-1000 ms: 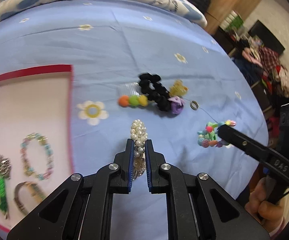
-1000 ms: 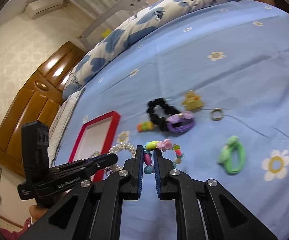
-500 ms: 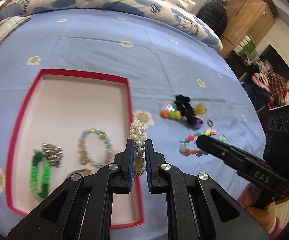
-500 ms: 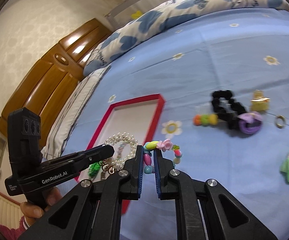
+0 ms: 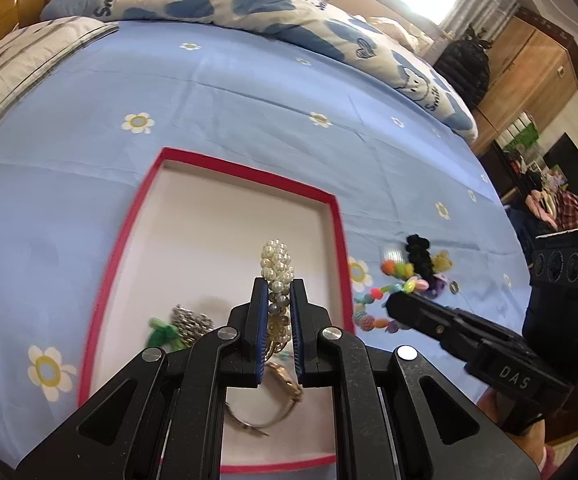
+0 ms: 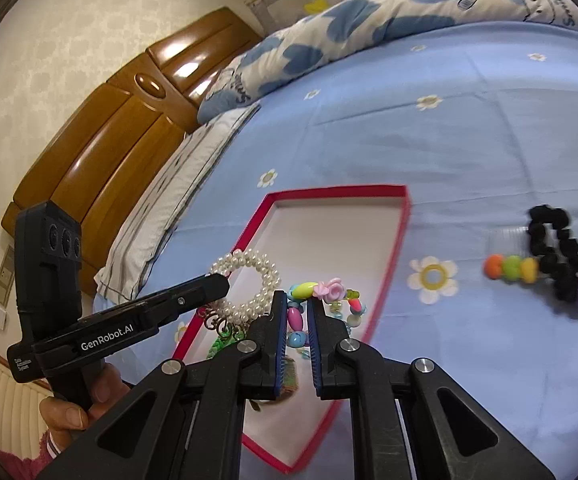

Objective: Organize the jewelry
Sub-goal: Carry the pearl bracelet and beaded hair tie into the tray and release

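Pearl bracelet [image 5: 276, 268]: pinched upright in closed jaws of left gripper [image 5: 277, 312], hanging over red-rimmed tray [image 5: 111, 256] on blue bed sheet [image 5: 249, 92]
Bead bracelet [image 6: 321, 300]: multicoloured, clamped in closed jaws of right gripper [image 6: 298, 320], just over tray's near rim
Already in tray: green piece, silver chain cluster [image 5: 191, 320], gold bangle [image 5: 265, 400]
Left on bed: black scrunchie [image 6: 553, 248], small bright clips beside it
Doing it well: lower each bracelet onto bare white floor, clear of pieces already there, then open jaws
Change from a second ago: both grippers carried from loose pile to above tray
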